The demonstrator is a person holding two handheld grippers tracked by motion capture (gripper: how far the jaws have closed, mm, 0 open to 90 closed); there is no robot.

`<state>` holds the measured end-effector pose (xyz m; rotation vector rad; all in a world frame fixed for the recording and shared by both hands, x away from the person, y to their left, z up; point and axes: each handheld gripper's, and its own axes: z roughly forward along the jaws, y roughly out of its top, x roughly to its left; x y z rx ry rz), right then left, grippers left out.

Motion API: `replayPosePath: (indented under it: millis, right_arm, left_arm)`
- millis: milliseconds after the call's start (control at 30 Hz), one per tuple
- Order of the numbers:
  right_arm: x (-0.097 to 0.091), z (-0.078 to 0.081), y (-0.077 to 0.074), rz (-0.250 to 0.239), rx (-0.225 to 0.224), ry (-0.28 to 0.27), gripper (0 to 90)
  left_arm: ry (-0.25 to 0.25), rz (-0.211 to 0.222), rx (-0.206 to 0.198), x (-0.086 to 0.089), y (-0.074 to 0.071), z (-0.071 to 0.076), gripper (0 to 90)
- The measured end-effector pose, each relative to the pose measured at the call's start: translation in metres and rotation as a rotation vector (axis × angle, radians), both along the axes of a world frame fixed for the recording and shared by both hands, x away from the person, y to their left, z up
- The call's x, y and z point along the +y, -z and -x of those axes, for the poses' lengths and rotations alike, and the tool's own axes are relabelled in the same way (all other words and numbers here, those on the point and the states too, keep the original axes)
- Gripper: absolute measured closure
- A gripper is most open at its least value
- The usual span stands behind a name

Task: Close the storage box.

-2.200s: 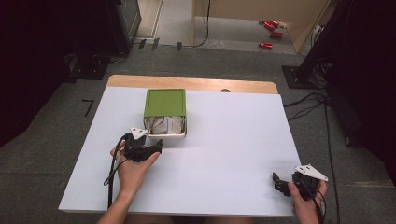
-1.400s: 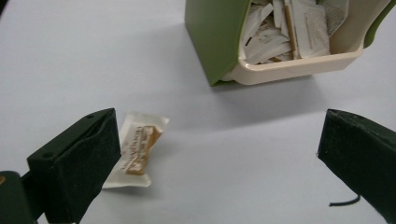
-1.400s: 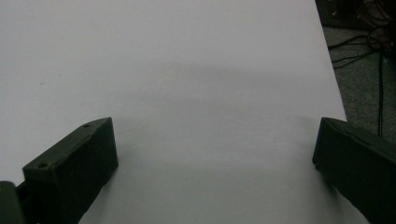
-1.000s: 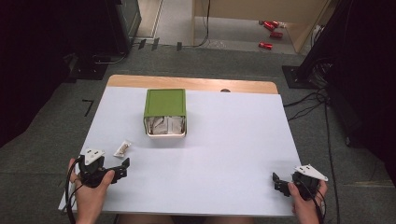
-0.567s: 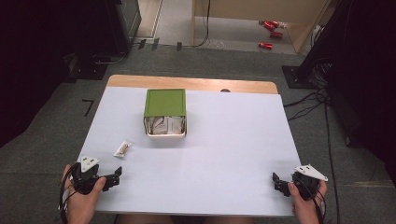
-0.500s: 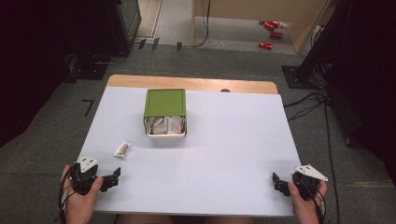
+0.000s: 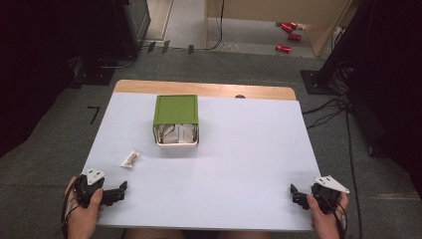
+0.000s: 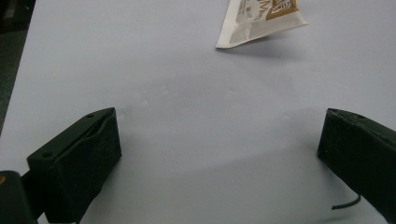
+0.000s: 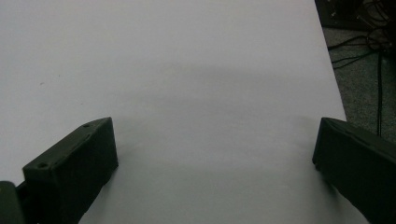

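The work in hand looks like taking packets out of the box (image 7: 175,119) and laying them on the table (image 7: 239,164). One packet (image 7: 131,158) lies flat on the sheet, at about 7 o'clock from the box and well apart from it; in the left gripper view it sits at 12 o'clock, beyond the jaws (image 8: 261,18).

The left tongs (image 7: 119,191) rest at the near left corner, jaws wide apart and empty. The right tongs (image 7: 295,194) rest at the near right edge, likewise spread with nothing between them.

If another packet is wanted, the left tongs are the nearer pair. I would judge it best to travel toward 1 o'clock and pass to the right of the loose packet, so that it is not swept aside. The box opens toward the person and the packets stand crowded behind a low lip, so come in level with the jaws narrowed, pinch a single edge and draw straight back. A wide bite may drag out two.

Nothing else lies on the sheet between the tongs and the box. The green lid overhangs the opening and may foul a high approach. The box looks light and could slide if pushed. Cables (image 7: 328,112) and red things (image 7: 283,48) lie on the floor, far from the work.
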<state>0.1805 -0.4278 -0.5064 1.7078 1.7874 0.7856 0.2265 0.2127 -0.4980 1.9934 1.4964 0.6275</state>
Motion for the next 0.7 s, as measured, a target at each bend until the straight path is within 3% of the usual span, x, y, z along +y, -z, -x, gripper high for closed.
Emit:
replayPosePath:
  millis: [700]
  right_arm:
    - [0.0003,0.0002,-0.0001,0.003,-0.002,0.001,0.0]
  left_arm:
    - [-0.010,-0.005,-0.001,-0.0014,0.0002,0.0001,0.0]
